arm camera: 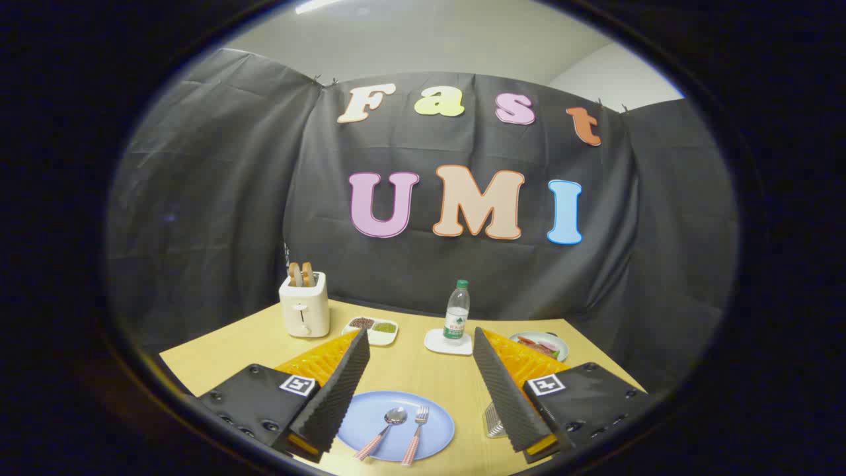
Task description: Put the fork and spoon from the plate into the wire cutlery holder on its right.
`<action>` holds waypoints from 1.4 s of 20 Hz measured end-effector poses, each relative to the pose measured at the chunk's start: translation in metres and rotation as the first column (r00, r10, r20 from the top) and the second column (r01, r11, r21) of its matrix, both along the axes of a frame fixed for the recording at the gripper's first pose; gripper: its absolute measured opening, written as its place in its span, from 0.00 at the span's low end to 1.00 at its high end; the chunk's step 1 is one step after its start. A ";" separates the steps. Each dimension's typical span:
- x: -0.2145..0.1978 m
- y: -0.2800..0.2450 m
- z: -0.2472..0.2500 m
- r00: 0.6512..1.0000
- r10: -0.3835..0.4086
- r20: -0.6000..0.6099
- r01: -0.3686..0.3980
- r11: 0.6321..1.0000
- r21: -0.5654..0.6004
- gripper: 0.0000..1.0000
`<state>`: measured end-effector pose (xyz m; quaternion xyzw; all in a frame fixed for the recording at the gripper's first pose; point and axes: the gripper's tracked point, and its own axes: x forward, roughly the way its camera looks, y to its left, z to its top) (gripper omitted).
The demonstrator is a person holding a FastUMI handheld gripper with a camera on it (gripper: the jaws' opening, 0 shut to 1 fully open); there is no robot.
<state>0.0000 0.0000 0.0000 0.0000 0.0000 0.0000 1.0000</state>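
Note:
A blue plate [370, 423] lies on the wooden table between my two fingers. On it rest a spoon [386, 426] and, to its right, a fork [416, 433], both with pink checked handles that run toward me. The wire cutlery holder [494, 420] stands to the plate's right, mostly hidden behind my right finger [505, 390]. My gripper [421, 383] hovers above the plate with its fingers wide apart and nothing between them.
At the back of the table stand a white toaster [305, 309] with two slices of bread, a small divided dish [371, 329], a water bottle [457, 313] on a white coaster, and a small plate of food [542, 345].

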 end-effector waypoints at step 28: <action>-0.022 -0.005 -0.077 0.980 -0.064 -0.191 0.069 0.997 0.021 0.98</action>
